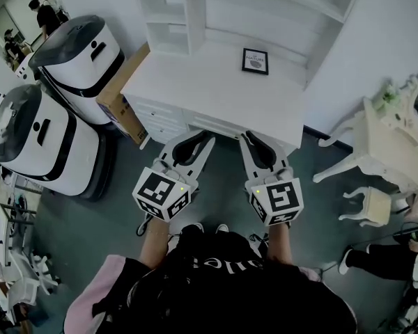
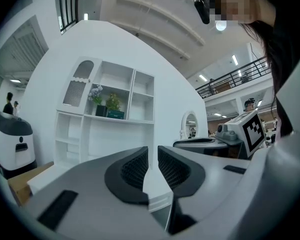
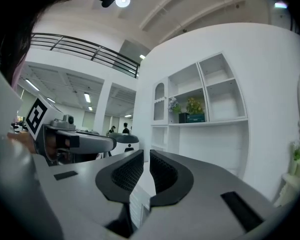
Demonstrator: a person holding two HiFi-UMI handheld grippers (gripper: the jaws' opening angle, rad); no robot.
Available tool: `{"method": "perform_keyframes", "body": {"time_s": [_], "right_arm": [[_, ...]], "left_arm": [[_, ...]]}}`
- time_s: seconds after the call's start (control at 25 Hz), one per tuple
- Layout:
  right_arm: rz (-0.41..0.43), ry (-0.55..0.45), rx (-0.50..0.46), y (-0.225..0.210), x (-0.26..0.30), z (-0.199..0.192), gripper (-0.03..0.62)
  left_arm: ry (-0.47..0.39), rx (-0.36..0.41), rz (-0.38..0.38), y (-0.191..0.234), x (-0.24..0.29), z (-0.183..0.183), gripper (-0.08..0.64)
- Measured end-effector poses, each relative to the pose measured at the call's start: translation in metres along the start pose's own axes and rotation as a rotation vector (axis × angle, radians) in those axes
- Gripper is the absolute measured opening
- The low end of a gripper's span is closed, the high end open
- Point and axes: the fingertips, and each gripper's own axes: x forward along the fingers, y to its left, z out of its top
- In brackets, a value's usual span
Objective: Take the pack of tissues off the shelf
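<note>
Left gripper view gave me my best look at the pack of tissues (image 2: 115, 114), which I took to be the dark teal block on the white shelf (image 2: 135, 120), above the desk (image 1: 216, 89). Two potted plants (image 2: 104, 103) stood just beside it, perhaps partly behind; I could not tell which. I judged it light and soft-sided, likely to dent under a hard squeeze and slick if wrapped in film. I thought the safest hold was across its narrow width near the middle, taken from the end away from the plants, with gentle pressure.

The left gripper (image 2: 153, 151) and the right gripper (image 3: 146, 154) both had their jaws closed with nothing between them. They hung in front of the desk, well apart from the shelf.

The only writing I could read was "NATURE" on the small framed card (image 1: 255, 60) on the desk. Print on the pack was too small to make out, and each gripper's cube carried only black-and-white square markers.
</note>
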Motion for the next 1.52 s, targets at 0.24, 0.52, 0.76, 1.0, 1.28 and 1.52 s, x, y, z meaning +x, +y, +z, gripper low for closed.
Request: {"method": "perform_keyframes", "body": {"time_s": [0.24, 0.52, 0.76, 1.0, 1.28, 1.52], "right_arm": [[0.014, -0.011, 0.025, -0.019, -0.009, -0.008, 0.064], [0.042, -0.002, 0.037, -0.033, -0.02, -0.019, 0.063], [0.071, -0.006, 0.045, -0.039, -0.015, -0.022, 0.063], [0.085, -0.012, 0.052, -0.044, -0.001, -0.021, 0.064], [0.066, 0.007, 0.051, -0.054, 0.034, -0.027, 0.064], [0.027, 0.026, 0.048, -0.066, 0.084, -0.03, 0.064]], "left_arm": [[0.0, 0.006, 0.018, -0.01, 0.012, -0.007, 0.069], [0.026, 0.002, 0.046, -0.025, 0.022, -0.018, 0.069], [0.037, 0.004, 0.063, -0.028, 0.028, -0.019, 0.069], [0.053, 0.011, 0.077, -0.017, 0.034, -0.02, 0.069], [0.055, 0.0, 0.05, 0.014, 0.051, -0.025, 0.071], [0.054, -0.007, 0.012, 0.061, 0.074, -0.032, 0.069]]}}
